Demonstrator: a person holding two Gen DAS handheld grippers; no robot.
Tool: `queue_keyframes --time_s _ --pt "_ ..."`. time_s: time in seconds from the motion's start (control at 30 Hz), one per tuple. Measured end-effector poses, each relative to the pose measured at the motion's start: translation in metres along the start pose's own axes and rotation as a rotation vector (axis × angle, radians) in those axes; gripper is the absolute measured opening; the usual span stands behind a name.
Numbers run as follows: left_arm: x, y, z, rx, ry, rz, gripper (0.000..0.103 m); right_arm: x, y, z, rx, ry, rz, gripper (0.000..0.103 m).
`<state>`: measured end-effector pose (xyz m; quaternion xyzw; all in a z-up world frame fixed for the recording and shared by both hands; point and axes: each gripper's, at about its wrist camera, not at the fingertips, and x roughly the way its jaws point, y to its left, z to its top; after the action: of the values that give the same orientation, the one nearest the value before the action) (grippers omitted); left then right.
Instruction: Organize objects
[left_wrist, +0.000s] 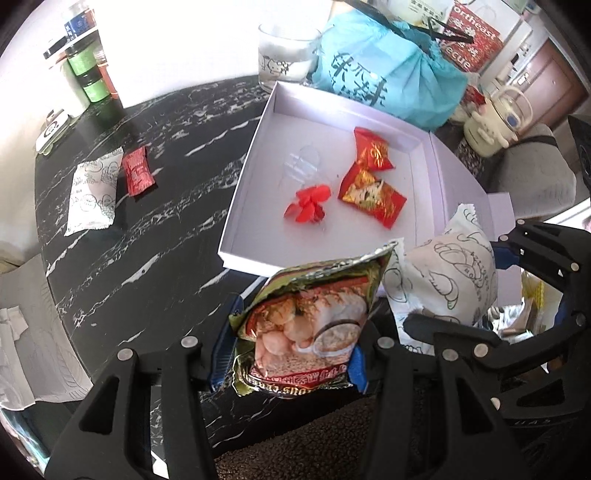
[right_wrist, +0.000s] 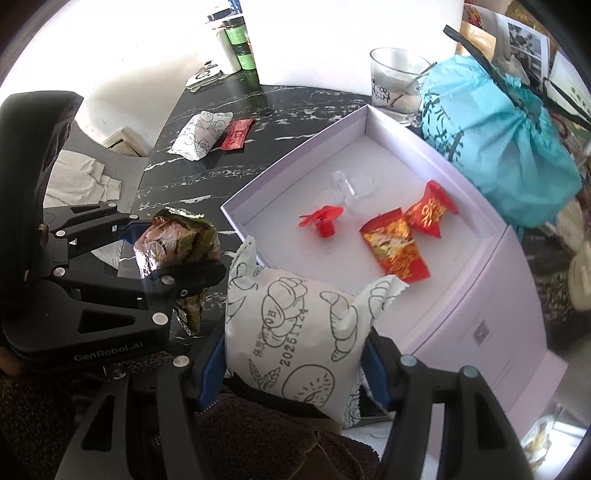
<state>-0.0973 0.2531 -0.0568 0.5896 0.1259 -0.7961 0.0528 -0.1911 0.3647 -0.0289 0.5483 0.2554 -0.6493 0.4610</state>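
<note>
left gripper (left_wrist: 288, 365): clamping the green foil snack packet (left_wrist: 306, 325) between its pads
right gripper (right_wrist: 295, 373): squeezing the white bread packet (right_wrist: 295, 332), puffed above the fingers
white box (right_wrist: 476, 295): sitting just ahead of both grippers, holding red sachets (right_wrist: 397, 249)

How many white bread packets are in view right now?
2. One white packet is gripped in the right tongs near the box; the other packet lies on the table beside a red sachet. More may be hidden.
</note>
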Motion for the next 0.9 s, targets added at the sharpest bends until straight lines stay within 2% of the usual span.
queue_keyframes --time_s 0.37,0.73,0.9 --pt "0.012 -0.023 0.021 -0.057 -0.026 0.000 0.049 -0.004 -0.036 0.006 -0.054 -0.001 -0.007 0.065" --pt "0.032 -0.051 0.039 -0.010 -0.015 -0.014 0.049 0.005 -0.069 0.009 -0.026 0.021 -0.010 0.065" --pt "0.041 -0.053 0.049 -0.023 -0.004 -0.022 0.049 0.010 -0.082 0.014 -0.022 0.036 -0.016 0.065"
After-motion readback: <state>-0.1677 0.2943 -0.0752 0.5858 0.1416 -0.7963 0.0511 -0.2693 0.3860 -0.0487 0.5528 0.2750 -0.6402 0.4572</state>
